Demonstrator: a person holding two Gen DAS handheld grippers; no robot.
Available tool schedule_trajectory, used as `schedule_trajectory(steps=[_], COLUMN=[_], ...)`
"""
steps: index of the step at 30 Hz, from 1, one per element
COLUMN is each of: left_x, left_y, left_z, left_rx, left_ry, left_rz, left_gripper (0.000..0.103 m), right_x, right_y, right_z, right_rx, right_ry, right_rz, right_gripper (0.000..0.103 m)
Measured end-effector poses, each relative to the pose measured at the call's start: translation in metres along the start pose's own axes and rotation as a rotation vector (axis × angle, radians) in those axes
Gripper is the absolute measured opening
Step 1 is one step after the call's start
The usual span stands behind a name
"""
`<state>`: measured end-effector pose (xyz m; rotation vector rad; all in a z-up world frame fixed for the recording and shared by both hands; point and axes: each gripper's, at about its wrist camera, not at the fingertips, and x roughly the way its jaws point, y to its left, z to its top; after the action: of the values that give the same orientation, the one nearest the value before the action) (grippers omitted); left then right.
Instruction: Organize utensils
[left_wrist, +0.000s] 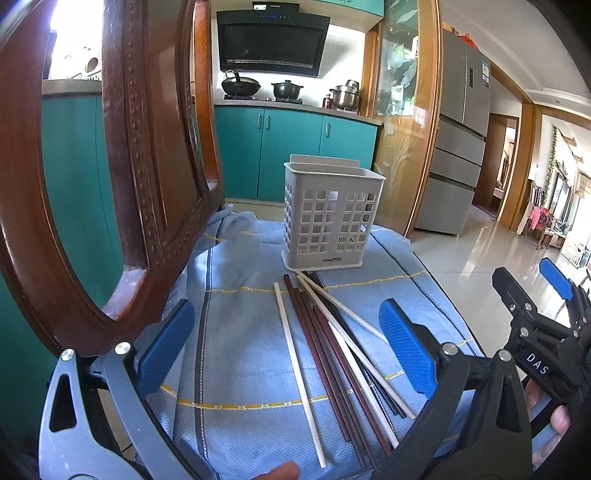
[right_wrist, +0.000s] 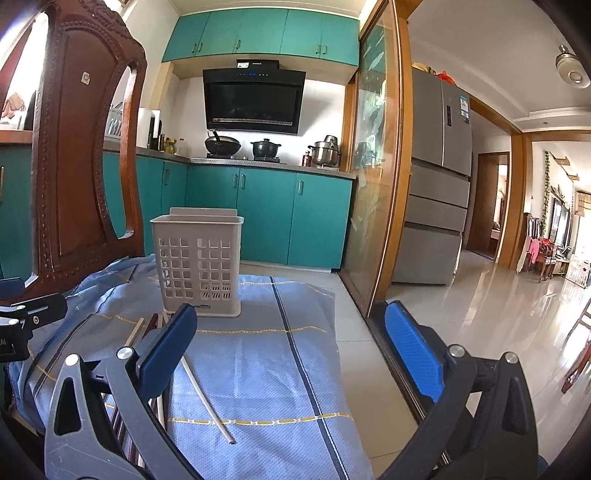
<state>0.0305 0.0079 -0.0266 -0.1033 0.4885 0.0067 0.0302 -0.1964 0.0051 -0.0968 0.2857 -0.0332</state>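
Nothing sorted yet. Chopsticks (left_wrist: 332, 354) (white and dark red, loosely heaped) lie on the blue cloth (left_wrist: 240, 369) just before the holder (left_wrist: 330, 214), which looks empty. Left claw (left_wrist: 288, 354) spread wide, holding nothing; right claw (right_wrist: 291, 354) likewise.

Both wrist cams look low and close across the blue cloth (left_wrist: 240, 362) toward the holder (left_wrist: 328, 218). Left cam sits left of the right cam; both share holder (right_wrist: 199, 266), cloth (right_wrist: 266, 354) and the kitchen behind.

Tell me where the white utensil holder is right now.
The white utensil holder stands upright on the blue cloth, just beyond the far tips of the chopsticks, centre of the left wrist view.
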Motion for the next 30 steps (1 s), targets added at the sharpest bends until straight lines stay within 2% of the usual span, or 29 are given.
schedule_trajectory(steps=[3,5,10,17,19,22,23,24,25,26,27,28,30], left_x=[0.001,0.001,0.003,0.007,0.010,0.022,0.026,0.030,0.033,0.035,0.037,0.039,0.043], left_y=[-0.001,-0.002,-0.007,-0.012,-0.013,-0.011,-0.010,-0.010,-0.008,-0.008,-0.007,-0.007,-0.007], left_z=[-0.001,-0.001,-0.004,-0.006,-0.007,-0.013,-0.015,-0.018,-0.020,-0.021,-0.022,-0.023,-0.026], left_rx=[0.005,0.011,0.031,0.062,0.072,0.076,0.075,0.073,0.069,0.064,0.059,0.054,0.054], left_ry=[0.004,0.009,0.019,0.032,0.054,0.130,0.159,0.191,0.207,0.219,0.230,0.242,0.259], left_rz=[0.001,0.000,-0.007,0.005,0.016,0.031,0.035,0.033,0.031,0.023,0.012,0.007,0.010], left_gripper=[0.099,0.099,0.099,0.099,0.099,0.099,0.099,0.097,0.091,0.086,0.076,0.070,0.066], right_x=[0.001,0.002,0.008,0.018,0.029,0.061,0.073,0.087,0.098,0.112,0.126,0.134,0.150], right_y=[0.002,0.003,0.003,-0.004,-0.006,-0.007,-0.006,-0.004,0.000,0.008,0.018,0.029,0.060], right_z=[-0.001,-0.001,-0.003,-0.005,-0.004,0.004,0.009,0.015,0.020,0.026,0.030,0.031,0.030], right_rx=[-0.009,-0.012,-0.005,0.033,0.039,0.072,0.092,0.108,0.109,0.094,0.061,0.023,-0.112], right_ry=[0.013,0.022,0.063,0.127,0.185,0.344,0.407,0.462,0.502,0.548,0.593,0.621,0.654], right_rz=[0.015,0.021,0.028,0.030,0.049,0.191,0.277,0.361,0.413,0.463,0.510,0.531,0.527], right_gripper=[0.100,0.096,0.082,0.081,0.081,0.081,0.080,0.072,0.066,0.065,0.060,0.059,0.054])
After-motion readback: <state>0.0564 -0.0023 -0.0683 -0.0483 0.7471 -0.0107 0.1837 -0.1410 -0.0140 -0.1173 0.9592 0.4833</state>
